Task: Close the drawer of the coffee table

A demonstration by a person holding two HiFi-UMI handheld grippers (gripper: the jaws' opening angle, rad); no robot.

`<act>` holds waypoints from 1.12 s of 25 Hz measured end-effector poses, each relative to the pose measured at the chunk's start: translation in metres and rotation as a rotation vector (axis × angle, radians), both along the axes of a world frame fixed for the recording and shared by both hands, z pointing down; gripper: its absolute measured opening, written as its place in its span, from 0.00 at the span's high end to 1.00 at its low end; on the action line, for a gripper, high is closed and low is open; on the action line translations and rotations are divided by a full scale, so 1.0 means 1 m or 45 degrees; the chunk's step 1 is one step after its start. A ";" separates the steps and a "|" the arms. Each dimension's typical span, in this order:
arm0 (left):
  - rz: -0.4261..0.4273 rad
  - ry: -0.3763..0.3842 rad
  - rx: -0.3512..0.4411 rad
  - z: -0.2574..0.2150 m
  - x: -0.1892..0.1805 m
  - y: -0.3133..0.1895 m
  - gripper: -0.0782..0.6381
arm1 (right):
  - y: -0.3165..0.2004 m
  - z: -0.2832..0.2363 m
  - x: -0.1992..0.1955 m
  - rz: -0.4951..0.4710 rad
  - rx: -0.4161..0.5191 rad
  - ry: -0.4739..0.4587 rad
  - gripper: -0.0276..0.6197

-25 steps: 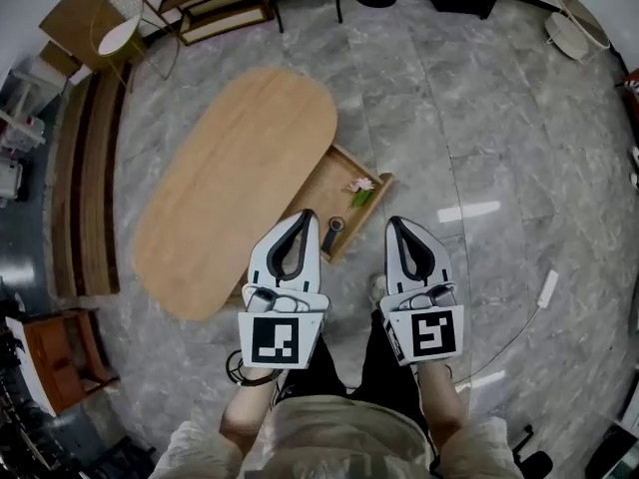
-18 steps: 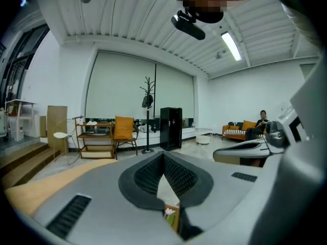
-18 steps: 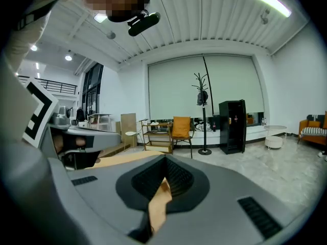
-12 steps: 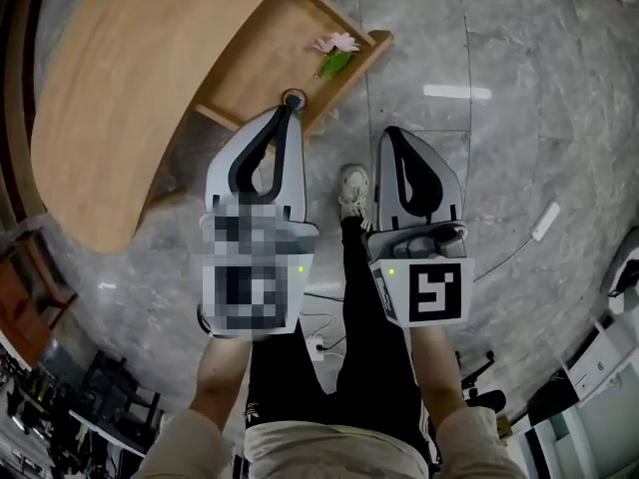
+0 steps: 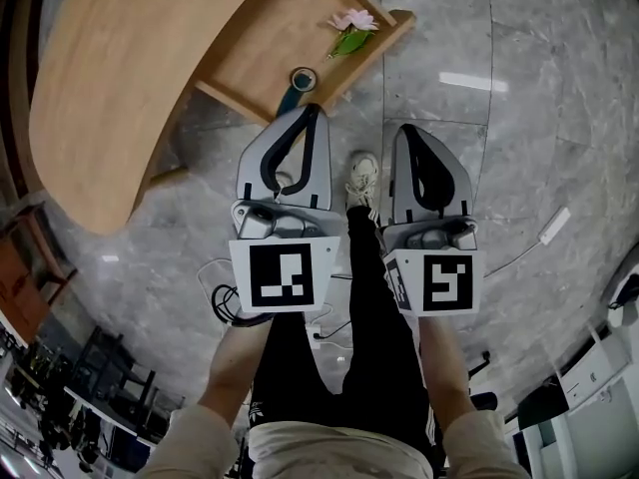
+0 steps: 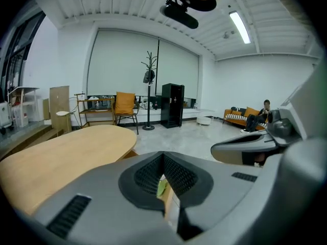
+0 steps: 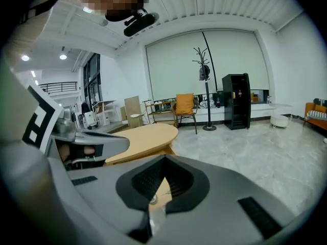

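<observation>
The oval wooden coffee table [image 5: 120, 78] fills the upper left of the head view. Its drawer [image 5: 285, 38] stands pulled out toward me, with a pink flower [image 5: 349, 23] and a tape roll [image 5: 303, 78] inside. My left gripper [image 5: 312, 110] is shut and empty, its tip just short of the drawer's front edge near the tape roll. My right gripper [image 5: 407, 130] is shut and empty, over the floor to the right of the drawer. In the left gripper view the left gripper [image 6: 163, 154] points past the table top [image 6: 66, 152]. The right gripper [image 7: 164, 158] shows the same shut jaws.
My shoe [image 5: 361, 178] rests on the grey marble floor between the grippers. A white power strip [image 5: 554, 223] and its cable lie at right. Dark furniture lines the left edge. Far off stand an orange chair [image 6: 124, 103], a coat stand [image 6: 149, 75], a black cabinet [image 6: 172, 105] and a sofa [image 6: 245, 115].
Both grippers and my head have come down toward the floor. The table and drawer now look larger and sit higher in the head view. Both grippers stay shut.
</observation>
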State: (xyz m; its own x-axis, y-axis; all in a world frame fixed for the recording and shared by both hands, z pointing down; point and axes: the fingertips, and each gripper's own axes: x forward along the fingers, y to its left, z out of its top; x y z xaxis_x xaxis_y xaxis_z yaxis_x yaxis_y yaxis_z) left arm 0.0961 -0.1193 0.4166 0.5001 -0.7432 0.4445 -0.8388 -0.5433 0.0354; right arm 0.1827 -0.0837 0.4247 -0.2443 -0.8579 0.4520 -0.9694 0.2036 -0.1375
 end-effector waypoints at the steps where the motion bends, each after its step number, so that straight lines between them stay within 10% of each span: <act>1: 0.020 -0.021 -0.027 0.008 0.003 0.000 0.88 | -0.002 -0.001 0.001 -0.002 0.005 0.000 0.95; 6: 0.252 -0.228 -0.194 0.093 0.026 -0.001 0.70 | -0.005 0.003 0.009 -0.003 -0.009 0.002 0.95; 15: 0.478 -0.577 -0.530 0.245 0.037 0.006 0.68 | 0.010 0.040 0.020 -0.031 -0.126 0.044 0.95; 28: 0.454 -0.772 -0.597 0.298 0.034 0.006 0.75 | 0.005 0.059 0.024 -0.064 -0.157 0.043 0.95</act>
State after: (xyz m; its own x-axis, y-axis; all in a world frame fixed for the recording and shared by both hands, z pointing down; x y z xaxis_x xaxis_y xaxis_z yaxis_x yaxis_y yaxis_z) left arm 0.1304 -0.1134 0.7143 0.2455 -0.2580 0.9344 -0.5664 -0.8205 -0.0777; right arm 0.2070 -0.0791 0.4835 -0.2682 -0.7824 0.5621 -0.9629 0.2355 -0.1317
